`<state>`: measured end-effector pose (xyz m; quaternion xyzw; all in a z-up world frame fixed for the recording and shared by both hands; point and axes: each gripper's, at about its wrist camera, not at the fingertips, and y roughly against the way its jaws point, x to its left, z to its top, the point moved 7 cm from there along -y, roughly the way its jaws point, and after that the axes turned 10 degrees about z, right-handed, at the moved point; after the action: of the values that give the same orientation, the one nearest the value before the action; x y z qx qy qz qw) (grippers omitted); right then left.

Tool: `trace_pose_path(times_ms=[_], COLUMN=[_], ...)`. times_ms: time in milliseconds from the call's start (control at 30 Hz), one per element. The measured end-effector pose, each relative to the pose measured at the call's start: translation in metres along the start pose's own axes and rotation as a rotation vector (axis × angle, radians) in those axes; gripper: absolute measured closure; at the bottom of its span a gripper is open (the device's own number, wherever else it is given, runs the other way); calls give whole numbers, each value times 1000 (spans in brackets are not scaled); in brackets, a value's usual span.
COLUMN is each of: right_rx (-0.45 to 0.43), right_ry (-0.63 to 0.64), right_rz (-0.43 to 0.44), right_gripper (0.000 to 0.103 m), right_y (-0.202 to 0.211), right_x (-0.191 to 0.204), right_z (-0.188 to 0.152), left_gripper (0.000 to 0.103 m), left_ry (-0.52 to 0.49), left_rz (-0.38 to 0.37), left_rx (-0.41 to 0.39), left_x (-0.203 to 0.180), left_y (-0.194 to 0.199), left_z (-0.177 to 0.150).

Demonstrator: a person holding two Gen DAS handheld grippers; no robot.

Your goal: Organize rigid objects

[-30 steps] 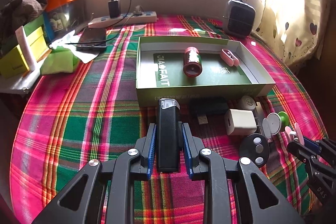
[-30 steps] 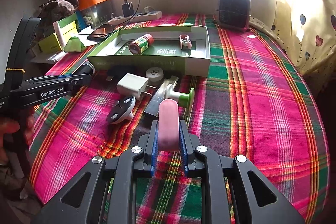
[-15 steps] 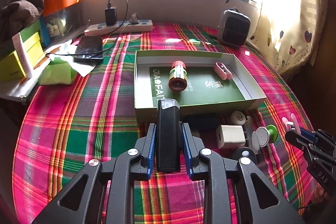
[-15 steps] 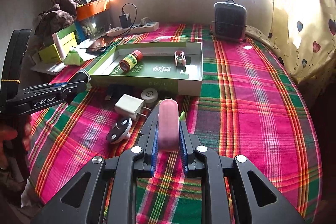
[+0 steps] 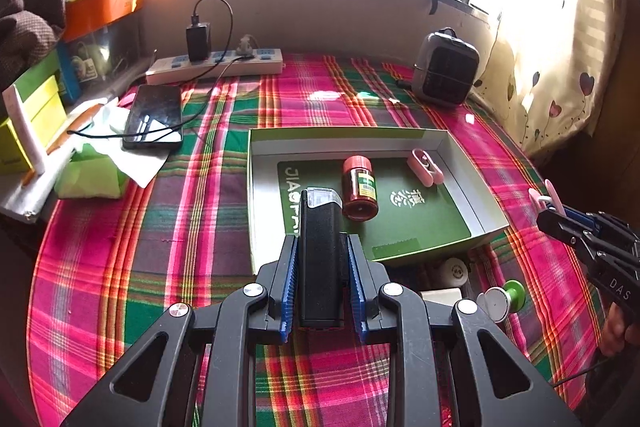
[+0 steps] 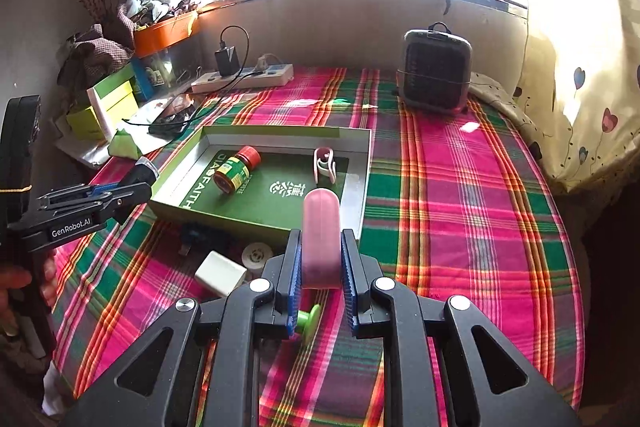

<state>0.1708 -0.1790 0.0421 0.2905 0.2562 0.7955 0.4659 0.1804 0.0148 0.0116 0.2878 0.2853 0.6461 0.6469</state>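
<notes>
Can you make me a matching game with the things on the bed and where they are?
Things:
1. black device
2. pink case
3. red-capped bottle
4. white charger

Places:
A. lying in the green tray
B. on the plaid cloth, outside the tray
C. between the left gripper fingers
D. between the right gripper fingers

Pairs: 1-C, 2-D, 3-A, 4-B
</notes>
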Motion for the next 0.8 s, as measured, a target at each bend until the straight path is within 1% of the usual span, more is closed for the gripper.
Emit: trace_pose_path(times_ms=[267, 367, 533, 800], right_rx=[38, 50, 76, 130], right_ry=[22, 23, 38, 23], right_rz=[2, 5, -1, 14], right_gripper=[84, 84, 84, 84], right_y=[-27, -38, -60, -96], right_x=[0, -1, -1, -6], right_z=[22, 31, 44, 56], left_gripper=[81, 81, 81, 81], left_ry=[-3, -10, -16, -1], left_rz=[-18, -12, -18, -24], left_rx=[9, 9, 30, 54], left_x=[-4, -5, -7, -5], left_y=[-13, -19, -34, -54], left_z=[15, 22, 31, 41])
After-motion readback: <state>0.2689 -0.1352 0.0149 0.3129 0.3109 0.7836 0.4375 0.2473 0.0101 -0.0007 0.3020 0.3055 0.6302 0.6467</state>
